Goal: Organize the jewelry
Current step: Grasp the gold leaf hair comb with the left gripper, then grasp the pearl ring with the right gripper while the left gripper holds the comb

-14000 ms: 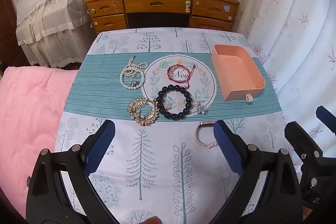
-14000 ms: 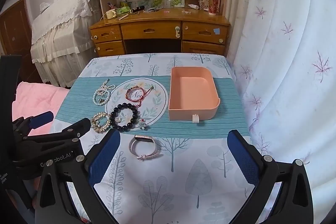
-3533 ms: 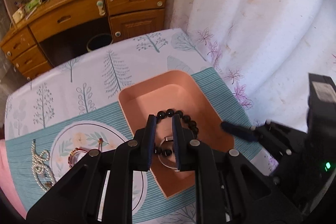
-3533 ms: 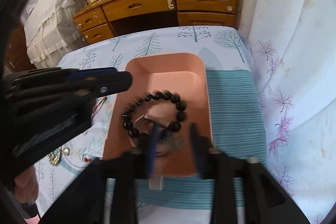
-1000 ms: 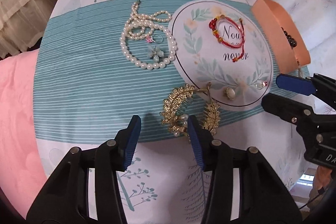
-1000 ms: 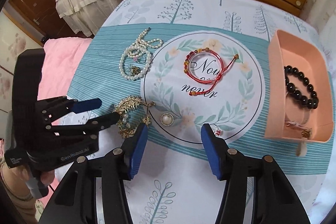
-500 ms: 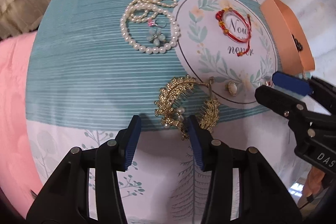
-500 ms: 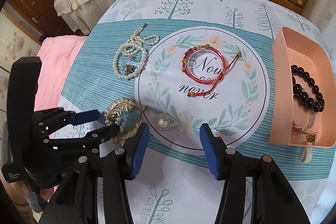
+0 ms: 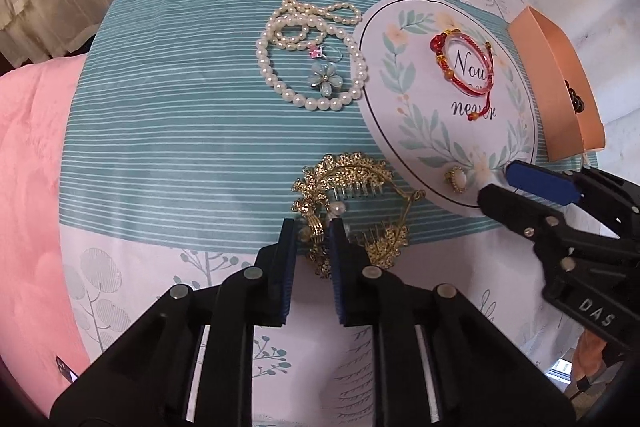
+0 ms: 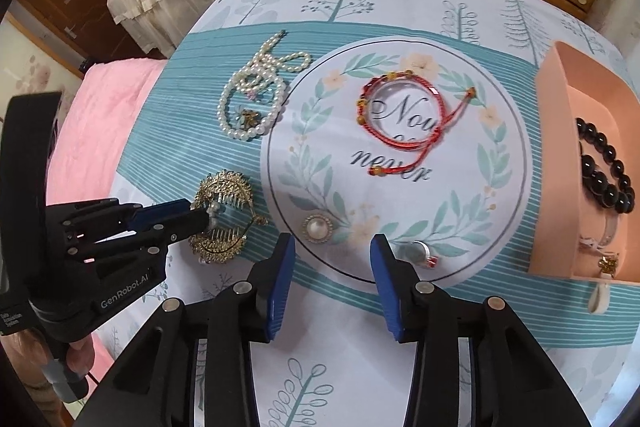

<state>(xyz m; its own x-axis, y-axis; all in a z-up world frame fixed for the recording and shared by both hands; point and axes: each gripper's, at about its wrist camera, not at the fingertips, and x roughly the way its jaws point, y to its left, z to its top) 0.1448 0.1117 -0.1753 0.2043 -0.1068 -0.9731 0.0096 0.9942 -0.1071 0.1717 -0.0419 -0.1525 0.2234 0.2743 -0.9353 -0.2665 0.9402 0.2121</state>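
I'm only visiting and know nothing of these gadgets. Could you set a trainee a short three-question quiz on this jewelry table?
1. True or false: the left gripper has closed on the gold leaf-shaped hair comb.
2. What lies in the peach plastic tray: A red cord bracelet, B black bead bracelet, C white pearl necklace?
3. Fill in: the right gripper hangs with open jaws nearest the round pearl ____.

Key: 1 true; 2 B; 3 brooch.
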